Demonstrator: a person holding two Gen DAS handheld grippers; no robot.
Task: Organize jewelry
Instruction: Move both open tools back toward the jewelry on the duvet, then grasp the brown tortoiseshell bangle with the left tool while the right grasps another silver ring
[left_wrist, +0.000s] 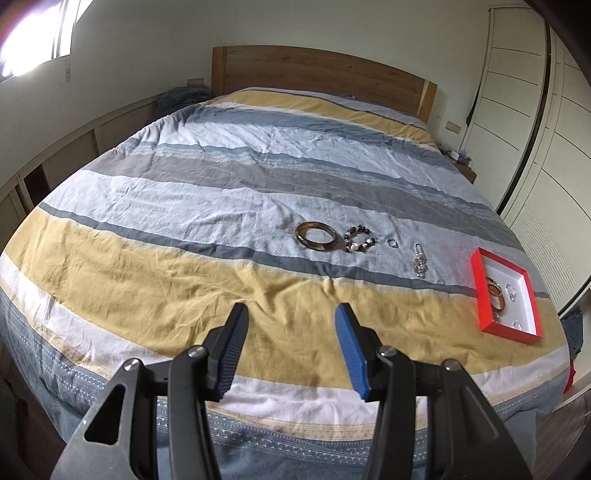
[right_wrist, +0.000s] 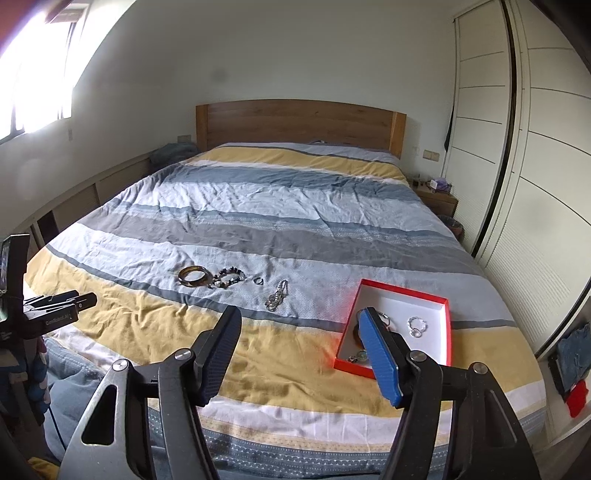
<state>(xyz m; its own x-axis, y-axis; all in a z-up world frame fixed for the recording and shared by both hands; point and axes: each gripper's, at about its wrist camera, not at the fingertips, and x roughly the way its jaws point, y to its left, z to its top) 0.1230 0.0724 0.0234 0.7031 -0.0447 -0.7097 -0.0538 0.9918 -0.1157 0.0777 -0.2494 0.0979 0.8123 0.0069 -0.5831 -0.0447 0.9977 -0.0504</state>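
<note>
On the striped bedspread lie a brown bangle (left_wrist: 317, 236) (right_wrist: 194, 276), a beaded bracelet (left_wrist: 360, 239) (right_wrist: 229, 277), a small ring (left_wrist: 392, 242) (right_wrist: 258, 281) and a silver chain (left_wrist: 419, 260) (right_wrist: 277, 295) in a row. A red box (left_wrist: 480, 291) (right_wrist: 402, 290) with white lining holds a bangle (left_wrist: 495, 291), rings (right_wrist: 417, 326) and other small pieces. My left gripper (left_wrist: 291, 314) is open and empty above the yellow stripe, short of the row. My right gripper (right_wrist: 299, 317) is open and empty; its right finger overlaps the box's left side.
The bed (right_wrist: 258, 206) has a wooden headboard (right_wrist: 295, 122). A wardrobe (right_wrist: 535, 166) stands at the right, with a nightstand (right_wrist: 437, 197) beside the bed. The left gripper's body (right_wrist: 55, 310) shows at the left edge of the right wrist view.
</note>
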